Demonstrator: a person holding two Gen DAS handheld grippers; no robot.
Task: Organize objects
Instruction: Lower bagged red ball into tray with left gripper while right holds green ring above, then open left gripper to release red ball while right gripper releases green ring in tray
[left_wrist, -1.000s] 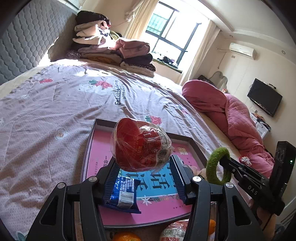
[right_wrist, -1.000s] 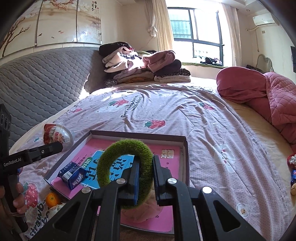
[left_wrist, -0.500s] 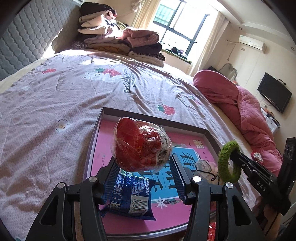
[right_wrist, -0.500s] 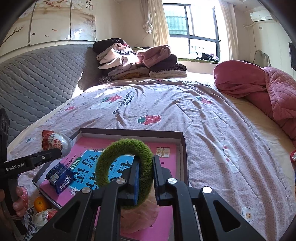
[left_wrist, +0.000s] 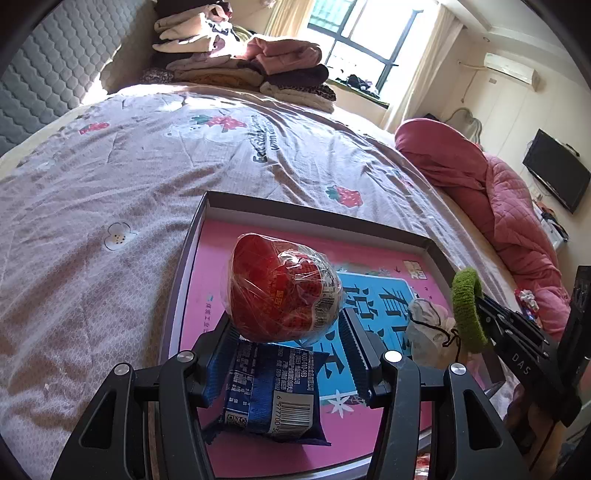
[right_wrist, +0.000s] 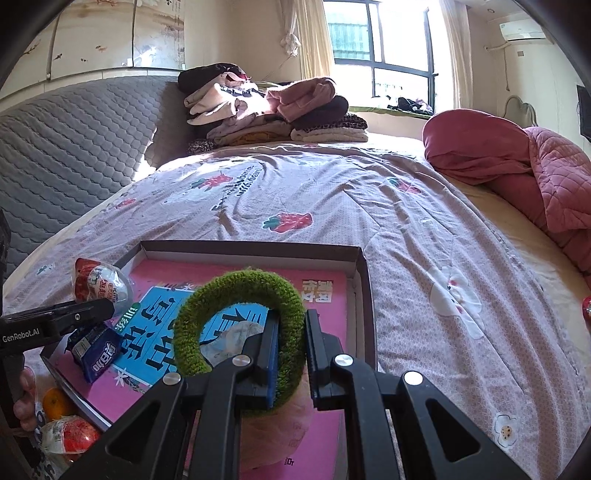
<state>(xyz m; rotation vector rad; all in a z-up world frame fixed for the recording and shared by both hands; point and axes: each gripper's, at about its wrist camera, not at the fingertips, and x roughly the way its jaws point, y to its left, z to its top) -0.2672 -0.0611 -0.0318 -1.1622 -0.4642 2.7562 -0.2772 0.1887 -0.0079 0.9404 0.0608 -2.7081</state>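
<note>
My left gripper (left_wrist: 286, 328) is shut on a red snack ball wrapped in clear plastic (left_wrist: 280, 288), held above a shallow box with a pink and blue floor (left_wrist: 207, 266). A blue snack packet (left_wrist: 269, 398) lies in the box beneath the ball. My right gripper (right_wrist: 290, 343) is shut on a fuzzy green hair ring (right_wrist: 240, 317), over the box's (right_wrist: 364, 295) near right part. A pale pouch with a black cord (left_wrist: 430, 328) lies in the box under the ring (left_wrist: 467, 308). The wrapped ball (right_wrist: 98, 284) and the blue packet (right_wrist: 94, 350) show at the left of the right wrist view.
The box sits on a bed with a strawberry-print quilt (left_wrist: 110, 192). Folded clothes (right_wrist: 266, 110) are stacked at the headboard, and a pink duvet (left_wrist: 498, 195) is bunched at the right. An orange (right_wrist: 55, 402) and another wrapped red snack (right_wrist: 70, 435) lie outside the box's near left corner.
Both grippers have come forward and down over the box with their loads. The box and the blue packet now look larger and closer. Neither grip has changed.
</note>
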